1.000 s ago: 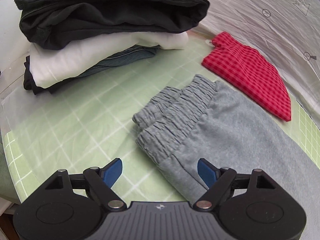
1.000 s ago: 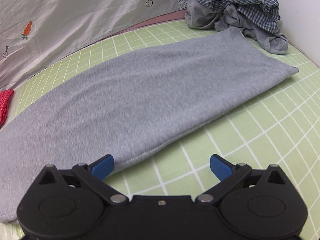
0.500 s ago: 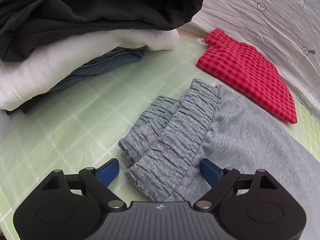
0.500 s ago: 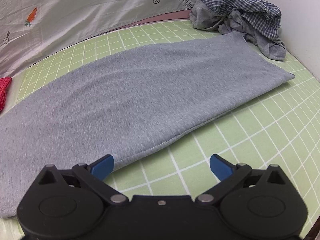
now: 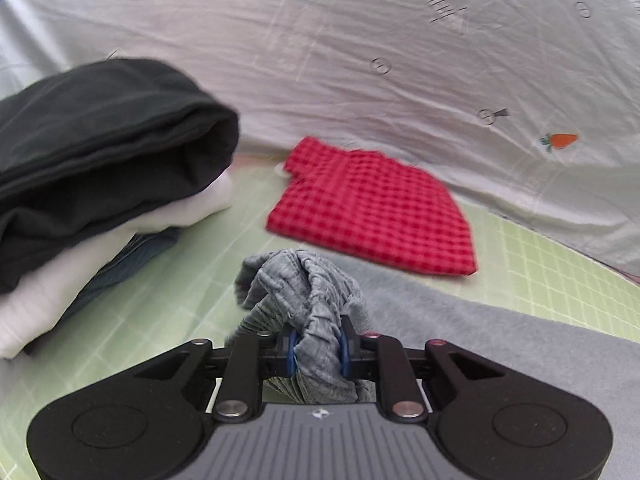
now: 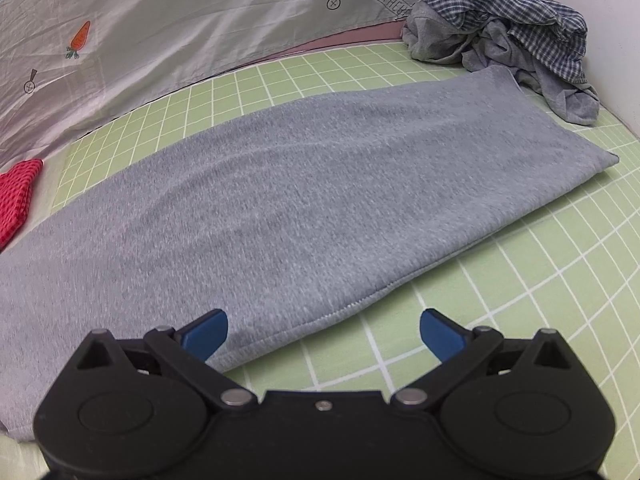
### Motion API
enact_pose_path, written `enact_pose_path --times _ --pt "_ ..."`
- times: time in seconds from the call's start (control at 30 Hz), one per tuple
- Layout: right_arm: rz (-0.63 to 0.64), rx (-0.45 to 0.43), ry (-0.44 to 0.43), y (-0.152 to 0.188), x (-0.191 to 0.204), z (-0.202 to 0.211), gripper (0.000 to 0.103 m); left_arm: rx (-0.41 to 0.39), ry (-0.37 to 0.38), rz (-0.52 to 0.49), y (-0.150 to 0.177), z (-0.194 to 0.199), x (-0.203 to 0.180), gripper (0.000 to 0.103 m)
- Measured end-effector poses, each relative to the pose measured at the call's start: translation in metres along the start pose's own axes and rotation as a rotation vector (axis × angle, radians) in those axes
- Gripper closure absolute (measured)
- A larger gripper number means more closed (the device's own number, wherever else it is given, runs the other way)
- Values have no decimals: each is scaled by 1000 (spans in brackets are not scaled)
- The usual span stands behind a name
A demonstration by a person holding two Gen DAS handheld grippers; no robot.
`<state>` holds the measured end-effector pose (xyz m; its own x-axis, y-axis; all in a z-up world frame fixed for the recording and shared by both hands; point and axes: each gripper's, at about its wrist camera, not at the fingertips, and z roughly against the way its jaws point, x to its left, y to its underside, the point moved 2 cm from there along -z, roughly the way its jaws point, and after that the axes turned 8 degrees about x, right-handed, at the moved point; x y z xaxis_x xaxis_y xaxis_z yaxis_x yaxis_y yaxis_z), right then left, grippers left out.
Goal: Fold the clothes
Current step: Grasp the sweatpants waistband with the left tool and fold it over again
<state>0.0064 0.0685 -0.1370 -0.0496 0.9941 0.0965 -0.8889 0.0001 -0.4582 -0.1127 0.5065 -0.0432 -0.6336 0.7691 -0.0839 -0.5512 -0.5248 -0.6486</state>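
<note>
A second ago the left claw (image 5: 317, 354) stood wide over the flat elastic waistband (image 5: 304, 280) of the grey sweatpants (image 6: 280, 200); now its jaws are closing on that waistband, which bunches between the blue pads and stands lifted off the green grid mat (image 5: 160, 308), near the mat's left end. The view has tipped up toward the pale sheet (image 5: 360, 60) behind. I judge the fold proper has begun: the waist end is in hand, ready to be carried over toward the leg end

The left wrist view alone shows the grip, the stack of folded clothes (image 5: 100, 184) at the left edge and the whole red checked cloth (image 5: 372, 208) by the back edge. The right wrist view alone shows the trouser legs lying flat along the mat, the crumpled pile of unfolded clothes (image 6: 512, 36) at the far right corner, and the right claw (image 6: 324, 332) released, holding nothing, poised over the near hem
</note>
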Motion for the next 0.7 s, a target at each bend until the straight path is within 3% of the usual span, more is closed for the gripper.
enact_pose_path --times 0.23,0.33,0.4,0.47,0.53,0.7 --pt "-79 -21 -7 0 -46 7 0 -42 203 -234 6 25 -114 83" --pt "-108 -31 -2 -2 -67 11 0 23 272 -320 31 17 -162 79" --pt "-123 -38 -1 -4 -81 14 0 134 310 -397 55 -1 -193 67" --pt "-137 -42 2 -5 -94 16 0 200 304 -471 77 -12 -213 63" --pt "-148 -44 10 -7 -107 17 0 195 290 -508 90 -12 -223 61" --pt "-182 -38 19 -12 -135 13 0 188 248 -434 83 -12 -221 60"
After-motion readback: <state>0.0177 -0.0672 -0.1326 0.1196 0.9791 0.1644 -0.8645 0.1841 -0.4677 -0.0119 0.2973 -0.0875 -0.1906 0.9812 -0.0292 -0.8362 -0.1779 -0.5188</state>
